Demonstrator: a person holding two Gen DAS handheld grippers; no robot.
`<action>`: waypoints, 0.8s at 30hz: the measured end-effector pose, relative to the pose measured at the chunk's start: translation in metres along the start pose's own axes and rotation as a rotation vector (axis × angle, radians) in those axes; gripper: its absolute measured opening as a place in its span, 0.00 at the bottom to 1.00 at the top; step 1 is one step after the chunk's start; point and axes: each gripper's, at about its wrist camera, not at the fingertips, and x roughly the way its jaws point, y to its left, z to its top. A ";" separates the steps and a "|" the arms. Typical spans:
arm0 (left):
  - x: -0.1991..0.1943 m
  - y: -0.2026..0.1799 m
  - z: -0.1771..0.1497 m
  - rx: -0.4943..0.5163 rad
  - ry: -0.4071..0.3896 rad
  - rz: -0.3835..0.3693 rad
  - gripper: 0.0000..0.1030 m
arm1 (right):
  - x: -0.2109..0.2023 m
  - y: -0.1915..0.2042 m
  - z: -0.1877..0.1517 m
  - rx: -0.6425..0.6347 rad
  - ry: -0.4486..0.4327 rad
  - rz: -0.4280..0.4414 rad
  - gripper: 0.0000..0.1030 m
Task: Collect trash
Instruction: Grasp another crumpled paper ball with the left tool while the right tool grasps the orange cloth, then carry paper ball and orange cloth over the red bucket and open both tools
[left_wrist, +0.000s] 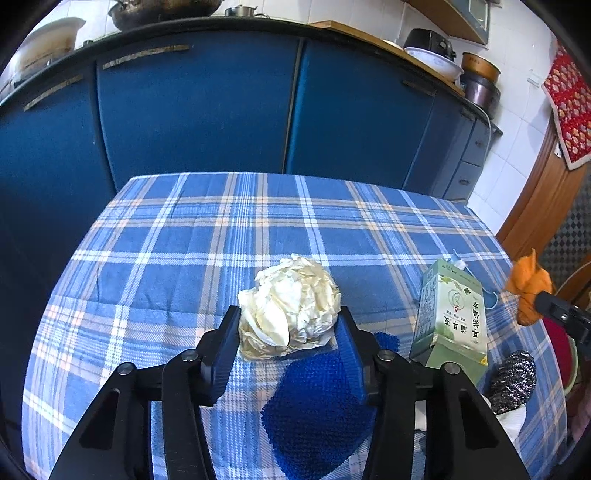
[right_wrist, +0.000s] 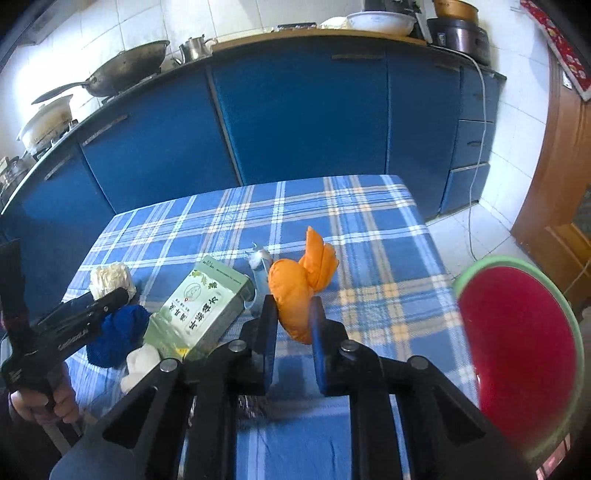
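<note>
A crumpled cream paper ball (left_wrist: 291, 306) rests on the plaid tablecloth (left_wrist: 177, 243). My left gripper (left_wrist: 288, 325) has a pad against each side of it. From the right wrist view the same ball (right_wrist: 110, 278) sits at the left gripper's tip (right_wrist: 114, 297), which a hand holds. My right gripper (right_wrist: 293, 314) is shut on an orange wad (right_wrist: 295, 291), held just above the cloth. In the left wrist view that orange wad (left_wrist: 528, 288) hangs at the far right edge in the right gripper (left_wrist: 550, 312).
A green carton (right_wrist: 199, 306) lies between the grippers, with a blue face mask (right_wrist: 258, 266) behind it. Near the front edge lie a blue knitted cloth (left_wrist: 317, 398), a steel scourer (left_wrist: 513, 380) and a white tissue (right_wrist: 142, 363). A red bin with a green rim (right_wrist: 517, 350) stands at the right. Blue cabinets (left_wrist: 192, 110) stand behind.
</note>
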 end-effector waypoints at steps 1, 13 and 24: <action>-0.001 0.000 0.000 0.001 -0.005 0.000 0.47 | -0.003 0.000 -0.001 0.004 -0.004 0.000 0.19; -0.031 -0.008 0.010 0.006 -0.070 -0.017 0.42 | -0.063 -0.022 -0.021 0.055 -0.070 -0.009 0.19; -0.077 -0.049 0.008 0.071 -0.115 -0.074 0.42 | -0.099 -0.050 -0.042 0.119 -0.097 -0.030 0.19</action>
